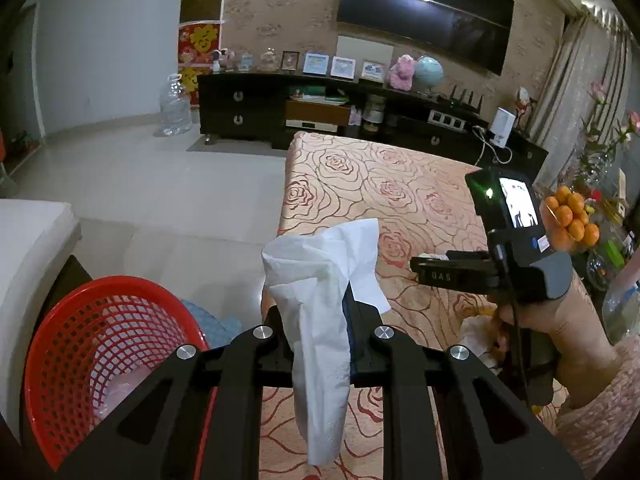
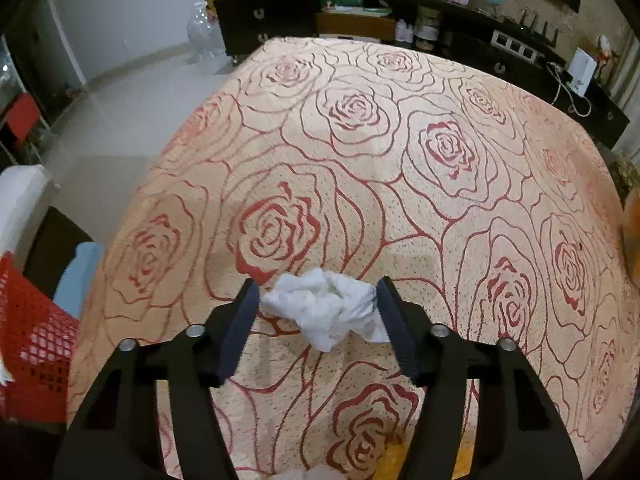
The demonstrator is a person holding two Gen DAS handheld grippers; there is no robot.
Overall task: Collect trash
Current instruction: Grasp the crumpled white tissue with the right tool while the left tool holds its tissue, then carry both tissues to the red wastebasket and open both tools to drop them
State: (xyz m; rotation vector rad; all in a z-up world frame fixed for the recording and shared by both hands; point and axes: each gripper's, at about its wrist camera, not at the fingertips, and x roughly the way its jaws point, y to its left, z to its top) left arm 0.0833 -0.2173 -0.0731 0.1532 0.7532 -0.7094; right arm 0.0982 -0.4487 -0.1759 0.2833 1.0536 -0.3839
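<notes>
My left gripper is shut on a white tissue, which hangs down loose between its fingers above the table's near left edge. A red mesh basket stands just left of and below it; its rim also shows in the right wrist view. In that view, my right gripper points down at the rose-patterned tablecloth. Both of its pads touch the sides of a crumpled white tissue lying on the cloth. The left wrist view shows the right gripper from the side, with a hand holding it.
More scraps, white and orange, lie on the cloth near the right hand and at the table's near edge. A pile of oranges and a glass vase stand at the right. A dark sideboard and a large water bottle are beyond.
</notes>
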